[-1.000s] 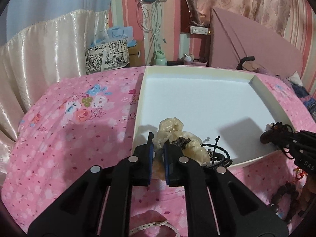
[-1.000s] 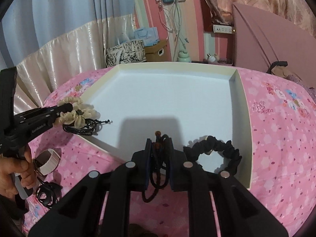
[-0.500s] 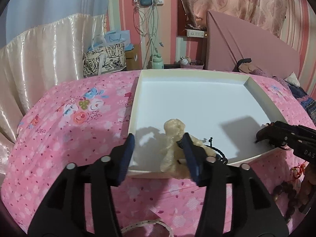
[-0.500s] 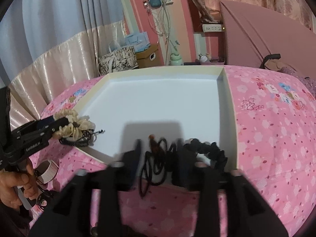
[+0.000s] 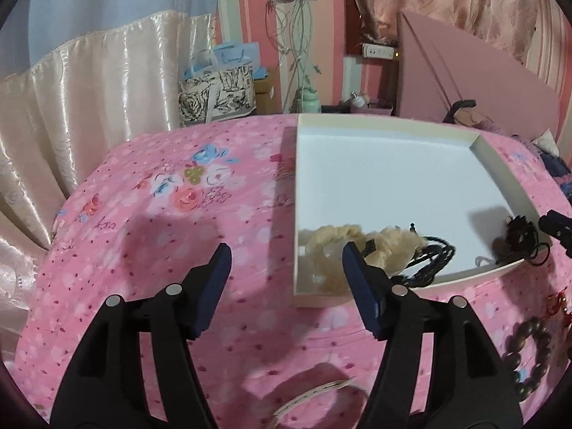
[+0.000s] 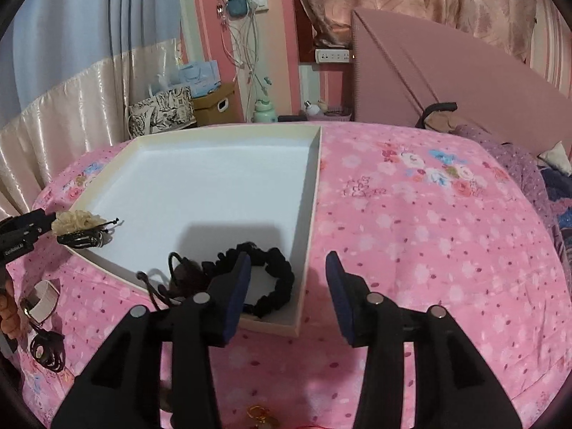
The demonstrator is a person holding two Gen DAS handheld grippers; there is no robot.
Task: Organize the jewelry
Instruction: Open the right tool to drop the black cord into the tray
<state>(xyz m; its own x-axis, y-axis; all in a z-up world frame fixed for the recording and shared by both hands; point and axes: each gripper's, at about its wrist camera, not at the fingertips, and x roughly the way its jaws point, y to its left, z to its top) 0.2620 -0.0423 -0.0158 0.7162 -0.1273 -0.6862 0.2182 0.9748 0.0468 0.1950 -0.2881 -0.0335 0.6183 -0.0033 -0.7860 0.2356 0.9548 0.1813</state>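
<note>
black plastic left claw point(image 5: 286, 261) and right claw point(image 6: 287, 271), dark blue pads, silver round screws

White tray point(image 5: 386, 186) interior mostly bare through middle and far side; open passage from above. Near edge crowded: cream scrunchie point(image 5: 336, 250) and black cord bracelet point(image 5: 430, 257) at near-left corner, black scrunchie point(image 6: 275, 279) and dark hair ties point(image 6: 178, 271) at near-right corner. Low tray wall point(image 6: 311, 214) rims all sides. Bed point(image 6: 429, 221) right of tray unobstructed. Bed in front of tray holds bead bracelet point(image 5: 529, 354), white band point(image 5: 314, 393), black rings point(image 6: 46, 354).
</note>
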